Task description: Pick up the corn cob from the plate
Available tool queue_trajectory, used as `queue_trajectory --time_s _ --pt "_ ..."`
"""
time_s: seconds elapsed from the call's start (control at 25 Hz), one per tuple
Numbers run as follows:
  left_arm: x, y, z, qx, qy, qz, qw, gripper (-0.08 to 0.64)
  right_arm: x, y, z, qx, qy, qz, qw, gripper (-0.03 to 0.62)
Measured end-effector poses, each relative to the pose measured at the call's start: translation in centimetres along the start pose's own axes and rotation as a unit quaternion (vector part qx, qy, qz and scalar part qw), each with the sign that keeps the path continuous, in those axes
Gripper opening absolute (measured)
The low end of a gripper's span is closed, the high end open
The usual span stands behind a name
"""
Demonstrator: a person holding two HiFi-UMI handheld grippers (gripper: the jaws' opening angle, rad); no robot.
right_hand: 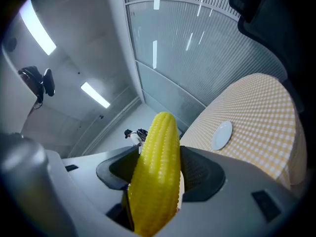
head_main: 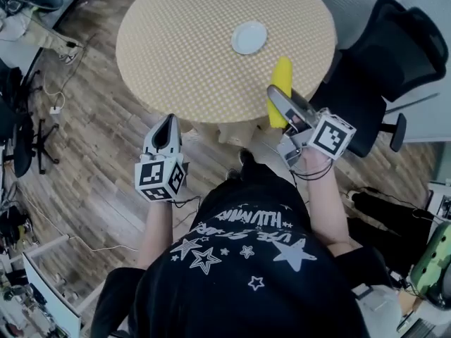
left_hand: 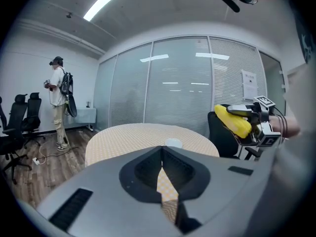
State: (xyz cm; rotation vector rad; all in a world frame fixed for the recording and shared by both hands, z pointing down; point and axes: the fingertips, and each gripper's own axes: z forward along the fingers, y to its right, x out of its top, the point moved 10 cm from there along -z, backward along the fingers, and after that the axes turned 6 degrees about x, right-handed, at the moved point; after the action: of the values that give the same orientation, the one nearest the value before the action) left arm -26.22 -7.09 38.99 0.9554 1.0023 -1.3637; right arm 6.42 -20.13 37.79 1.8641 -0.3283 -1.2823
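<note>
**Corn cob in right gripper, off the plate**

Head view. The right gripper was over the near right edge of the round checked table. Its jaws stood wide and clamped on the yellow corn cob, which pointed away towards the far side. The white plate sat near the table's middle, bare and well apart from the cob. The left gripper hung over the wooden floor, near the table's near edge, with its jaws drawn together. A black office chair stood right of the table.

Left gripper view. The left gripper's jaws met at the tips with nothing between them; only a sliver of checked cloth showed through the gap behind. The plate lay straight ahead on the table. At right, the corn cob was in the air above table level, in the right gripper. A person stood far left.

Right gripper view. The corn cob filled the gap between the right gripper's jaws, gripped on both sides and jutting past the tips. The plate lay beyond at right on the table.
</note>
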Motion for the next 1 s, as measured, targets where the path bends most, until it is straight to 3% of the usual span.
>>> queue_trajectory --time_s 0.32,0.64,1.0 --pt "-1.1 2.3 -0.3 -0.037 0.0 0.004 0.9993 0.008 -0.9 -0.6 -3.3 -0.029 -0.006 -0.021 0.999 0.27" --pt "-0.7 4.6 -1.4 -0.041 0.005 0.018 0.999 0.008 -0.1 -2.6 -4.3 -0.002 -0.016 -0.058 0.998 0.27" --pt "-0.1 11.0 -6.4 -0.037 0.035 0.03 0.9983 0.008 -0.7 -5.6 -11.9 0.018 0.0 -0.062 0.998 0.27"
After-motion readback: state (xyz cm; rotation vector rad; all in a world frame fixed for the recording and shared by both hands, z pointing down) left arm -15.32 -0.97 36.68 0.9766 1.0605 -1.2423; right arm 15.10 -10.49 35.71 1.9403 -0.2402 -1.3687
